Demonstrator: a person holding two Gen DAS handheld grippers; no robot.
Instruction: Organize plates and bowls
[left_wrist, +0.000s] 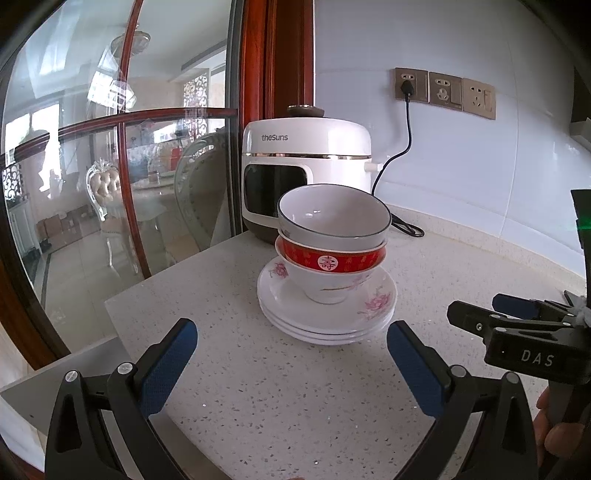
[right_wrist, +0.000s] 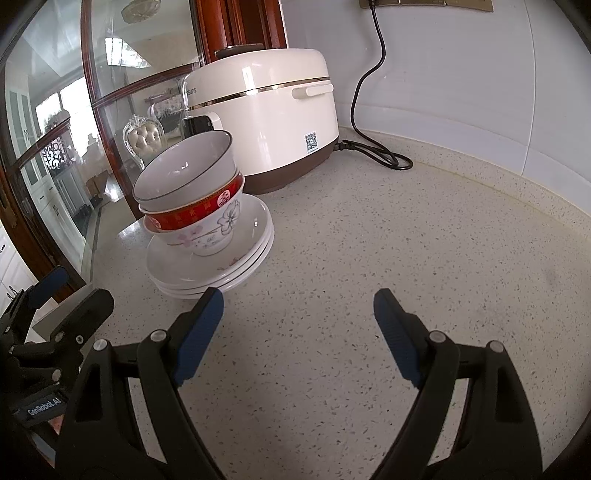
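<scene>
A big white rice cooker (left_wrist: 306, 173) with a brown bottom sits at the back of the speckled stone counter (left_wrist: 258, 387). Just in front of the cooker is a stack of white plates (left_wrist: 325, 317) with pink flowers on them. Three bowls stand nested on top of the plates. The bottom one is a white bowl with pink flowers (left_wrist: 328, 284). Inside it sits a bowl with a red band (left_wrist: 328, 260). On top is a plain white bowl with a thin dark rim (left_wrist: 332, 218), tipped a little.

The left gripper (left_wrist: 291, 349) is on the near side of the plates, away from the cooker. Its blue pads (left_wrist: 168, 365) are spread wide and hold nothing.

The right gripper (right_wrist: 298, 325) is also in front of the cooker, off to the side of the plates. Its claws are wide open over bare counter and hold nothing. Its left pad (right_wrist: 201, 334) is just beside the plate edge.

A black cord (right_wrist: 369, 110) runs from the cooker up the white wall.
</scene>
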